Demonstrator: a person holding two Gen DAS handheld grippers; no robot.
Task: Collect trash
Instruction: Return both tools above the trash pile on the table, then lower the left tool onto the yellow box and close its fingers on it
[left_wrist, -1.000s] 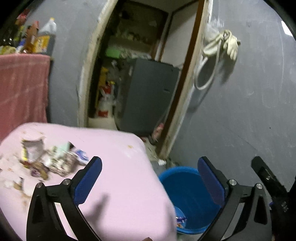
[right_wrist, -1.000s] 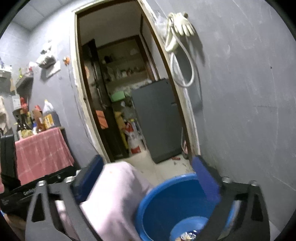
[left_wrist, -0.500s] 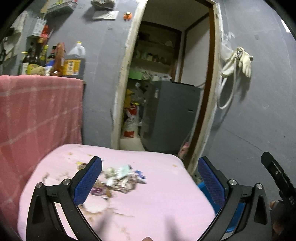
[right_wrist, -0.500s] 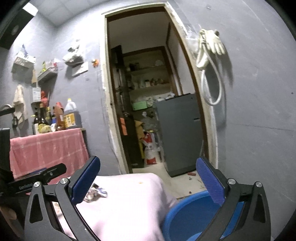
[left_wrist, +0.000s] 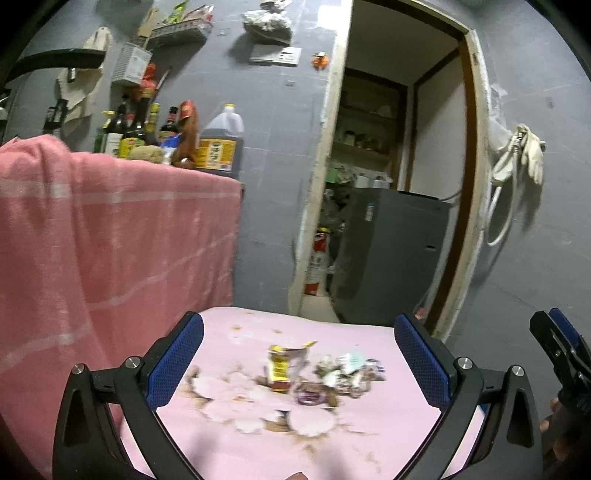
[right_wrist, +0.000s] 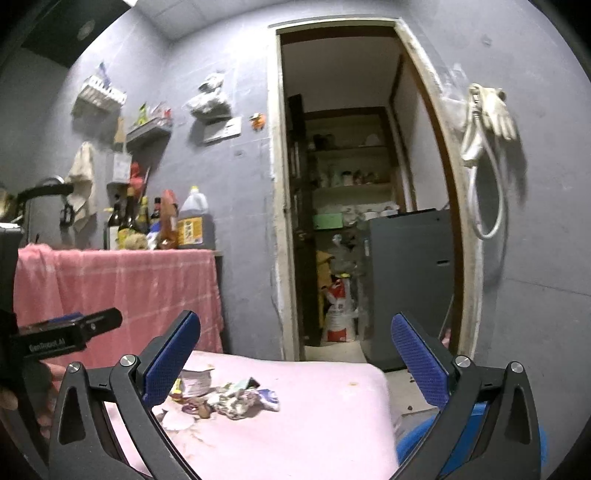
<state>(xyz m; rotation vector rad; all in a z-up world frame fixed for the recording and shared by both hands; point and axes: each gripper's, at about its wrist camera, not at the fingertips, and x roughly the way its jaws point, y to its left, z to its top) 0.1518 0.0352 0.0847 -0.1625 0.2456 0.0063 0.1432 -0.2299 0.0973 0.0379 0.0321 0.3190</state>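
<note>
A heap of crumpled wrappers and scraps (left_wrist: 325, 373) lies on the pink-covered table (left_wrist: 295, 450), with a torn yellow-and-white packet (left_wrist: 282, 365) at its left side. My left gripper (left_wrist: 298, 360) hangs open above the table, the heap between and beyond its blue pads. In the right wrist view the same trash heap (right_wrist: 229, 397) sits left of centre on the pink table (right_wrist: 314, 424). My right gripper (right_wrist: 295, 360) is open and holds nothing. A blue bucket (right_wrist: 476, 439) shows low at the right, mostly hidden behind the right finger.
A counter draped in a pink cloth (left_wrist: 110, 240) stands at the left, with several bottles and a big jug (left_wrist: 221, 142) on top. A doorway (left_wrist: 391, 184) opens behind the table onto a grey cabinet (left_wrist: 388, 258). A glove and hose (left_wrist: 524, 162) hang on the right wall.
Both views have swung up and left, away from the blue bucket toward the table. The trash heap now lies between my left gripper's fingers. Both grippers stay open.
</note>
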